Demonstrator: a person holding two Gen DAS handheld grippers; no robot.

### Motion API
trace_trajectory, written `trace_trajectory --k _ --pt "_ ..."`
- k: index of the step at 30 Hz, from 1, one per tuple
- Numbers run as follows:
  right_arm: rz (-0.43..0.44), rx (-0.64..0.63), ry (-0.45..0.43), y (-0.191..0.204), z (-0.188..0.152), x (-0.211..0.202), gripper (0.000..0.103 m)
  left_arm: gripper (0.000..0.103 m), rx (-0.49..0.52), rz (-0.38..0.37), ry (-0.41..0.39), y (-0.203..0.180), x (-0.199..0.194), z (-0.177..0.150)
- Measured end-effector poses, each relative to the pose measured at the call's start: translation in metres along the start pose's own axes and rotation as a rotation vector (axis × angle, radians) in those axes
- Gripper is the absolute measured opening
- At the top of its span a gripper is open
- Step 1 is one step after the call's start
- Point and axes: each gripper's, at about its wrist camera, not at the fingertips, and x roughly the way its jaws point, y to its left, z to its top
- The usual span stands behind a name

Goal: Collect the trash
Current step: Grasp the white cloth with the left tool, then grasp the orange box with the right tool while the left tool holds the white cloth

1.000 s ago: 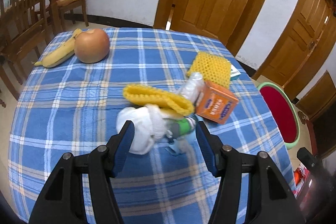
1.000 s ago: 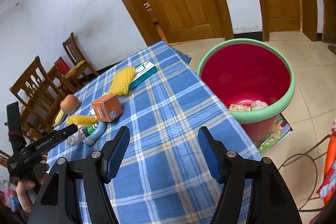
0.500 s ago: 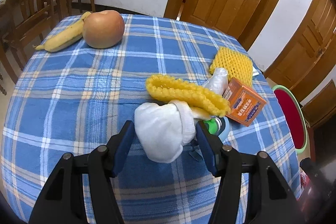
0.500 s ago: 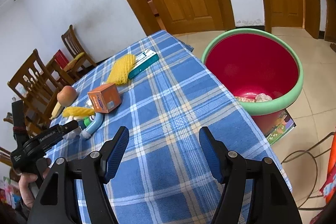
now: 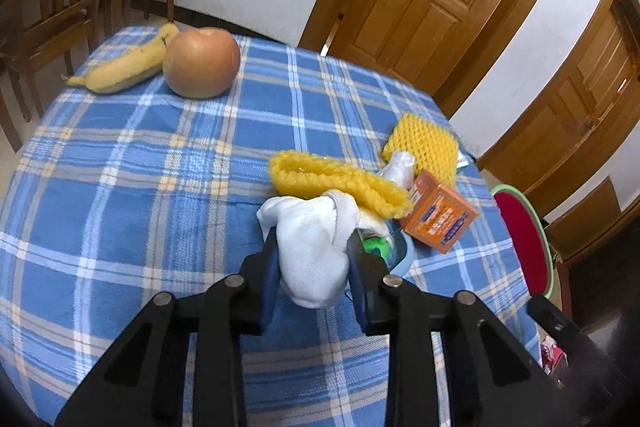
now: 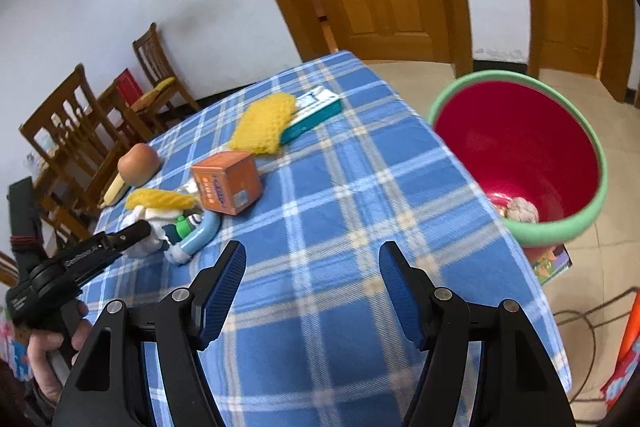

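Left gripper (image 5: 310, 261): seen low centre of the left view, its blue pads pinched on the white foam wrap (image 5: 314, 251), gripped at the near end so it can be lifted off the pile
Right gripper (image 6: 312, 285): held at the bottom of the right view, fingers spread wide, nothing between them, apparently kept free above the blue checked tablecloth (image 6: 340, 211)
Trash pile: just behind the wrap, a yellow foam net (image 5: 336, 181) is draped across it; an orange carton (image 5: 440, 217) lies to the right, touching the net
Further items: a second yellow net (image 5: 424, 143) right of centre; apple (image 5: 202, 63) and banana (image 5: 124, 67) at upper left, judged not to be trash
Bin (image 6: 516, 155): a red bucket set beside the table edge at right, some rubbish already inside, within easy reach for drops
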Motion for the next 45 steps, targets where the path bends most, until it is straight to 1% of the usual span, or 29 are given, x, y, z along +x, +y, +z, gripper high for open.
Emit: trace_trajectory --k 2,3,5,8,12,14,20,29,31,32,33,34,36,45 --pt "0.009 -0.021 0.007 0.011 0.003 0.007 0.073 0.03 -0.013 -0.013 -0.017 0.003 -0.008 0.002" --pt "0.011 -0.027 0.01 0.014 0.004 0.01 0.076 0.03 -0.018 -0.017 -0.029 0.005 -0.013 0.003" --pt "0.015 -0.045 0.02 0.023 0.007 0.017 0.077 0.03 -0.027 -0.016 -0.052 0.009 -0.022 0.005" --pt "0.024 -0.063 0.036 0.036 0.012 0.03 0.077 0.03 -0.041 -0.005 -0.087 0.014 -0.032 0.009" --pt "0.014 -0.091 0.043 0.053 0.021 0.048 0.078 0.03 -0.045 0.031 -0.129 0.021 -0.04 0.012" --pt "0.016 -0.106 0.045 0.06 0.027 0.057 0.078 0.03 -0.049 0.035 -0.131 0.023 -0.038 0.012" --pt "0.004 -0.131 0.054 0.075 0.036 0.079 0.078 0.03 -0.055 0.031 -0.106 0.028 -0.026 0.013" --pt "-0.023 -0.134 0.067 0.078 0.044 0.105 0.078 0.03 -0.048 0.026 -0.084 0.027 -0.015 0.012" --pt "-0.016 -0.127 0.071 0.076 0.043 0.107 0.078 0.03 -0.046 0.027 -0.081 0.026 -0.013 0.012" --pt "-0.008 -0.121 0.071 0.075 0.042 0.107 0.076 0.03 -0.046 0.028 -0.08 0.026 -0.013 0.012" --pt "-0.004 -0.119 0.071 0.074 0.042 0.108 0.068 0.03 -0.045 0.029 -0.079 0.025 -0.012 0.012" --pt "0.0 -0.123 0.073 0.073 0.041 0.107 0.063 0.03 -0.045 0.029 -0.077 0.024 -0.012 0.012" --pt "-0.006 -0.129 0.061 0.073 0.039 0.104 0.063 0.03 -0.044 0.028 -0.076 0.023 -0.012 0.011" --pt "0.028 -0.111 0.032 0.063 0.028 0.072 0.063 0.03 -0.013 0.013 -0.092 0.005 -0.026 0.009"
